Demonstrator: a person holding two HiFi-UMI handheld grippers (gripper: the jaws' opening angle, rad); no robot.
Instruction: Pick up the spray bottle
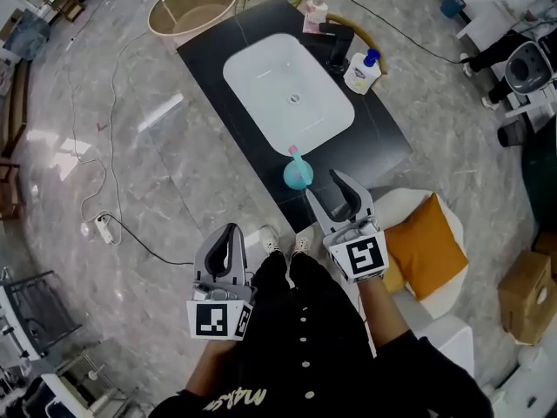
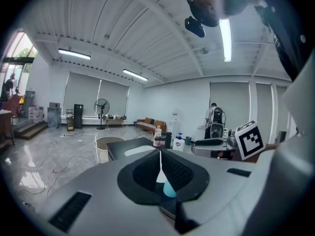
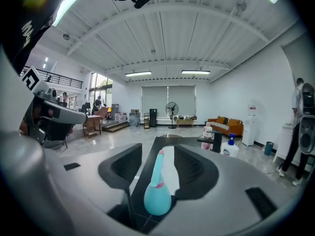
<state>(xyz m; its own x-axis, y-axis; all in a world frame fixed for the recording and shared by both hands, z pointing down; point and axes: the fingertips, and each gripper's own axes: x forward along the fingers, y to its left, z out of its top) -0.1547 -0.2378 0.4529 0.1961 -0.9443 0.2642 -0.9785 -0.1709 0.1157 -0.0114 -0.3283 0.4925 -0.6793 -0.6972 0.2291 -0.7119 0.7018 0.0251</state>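
Observation:
A teal spray bottle with a pink-tipped nozzle stands upright at the near end of a black counter. My right gripper is open just right of it, jaws spread and touching nothing. In the right gripper view the bottle stands a little ahead of the open right gripper, in line with the gap. My left gripper hangs lower left, off the counter, its jaws together and empty. In the left gripper view the left gripper shows only a thin slit, with the bottle seen beyond it.
A white sink basin is set into the counter, with a dark faucet, a blue-capped pump bottle and a pink bottle behind it. A beige tub stands beyond. An orange cushion lies at the right, a cable on the floor.

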